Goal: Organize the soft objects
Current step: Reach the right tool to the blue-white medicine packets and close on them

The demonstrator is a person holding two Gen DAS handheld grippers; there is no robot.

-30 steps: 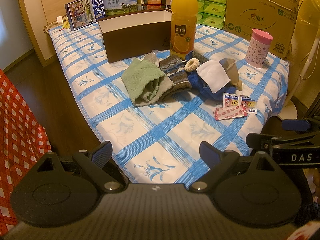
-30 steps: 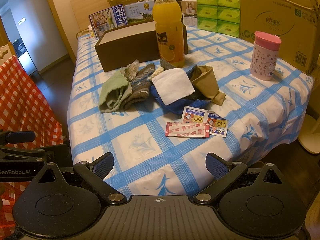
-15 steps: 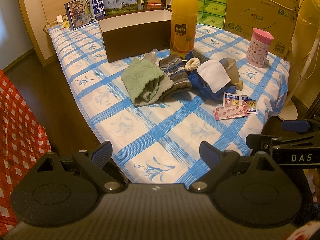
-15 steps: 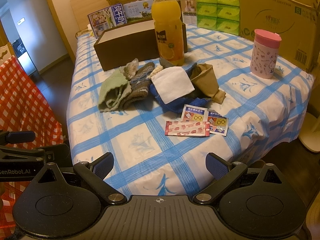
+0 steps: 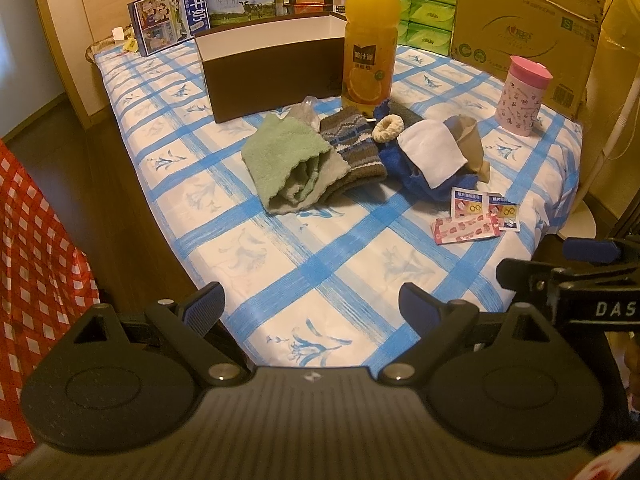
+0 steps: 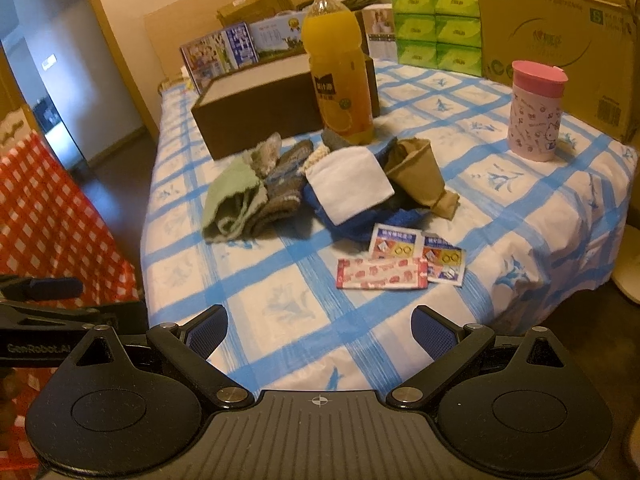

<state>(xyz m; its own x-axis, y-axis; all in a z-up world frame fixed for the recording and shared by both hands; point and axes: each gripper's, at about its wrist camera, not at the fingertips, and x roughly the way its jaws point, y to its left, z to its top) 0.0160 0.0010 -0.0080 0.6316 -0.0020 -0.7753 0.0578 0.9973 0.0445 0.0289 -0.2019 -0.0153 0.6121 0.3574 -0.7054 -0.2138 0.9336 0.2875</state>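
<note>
Both wide open, empty: left hand-held gripper (image 5: 312, 300), right hand-held gripper (image 6: 320, 322), hovering at near edge of bed (image 5: 340, 264). Soft pile mid-bed: green towel (image 5: 292, 164), knit hat (image 5: 352, 148), scrunchie (image 5: 388, 128), white cloth (image 5: 432, 152) over blue cloth (image 5: 436, 186). Risks: snagging several layers at once; knocking juice bottle (image 5: 370, 36) just behind pile; dragging sachets (image 6: 400, 260) along.

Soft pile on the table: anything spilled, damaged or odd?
Nothing spilled or damaged. The green towel, knit piece, white cloth and tan cloth lie in a loose overlapping heap, unsorted. The juice bottle and pink cup stand upright.
</note>
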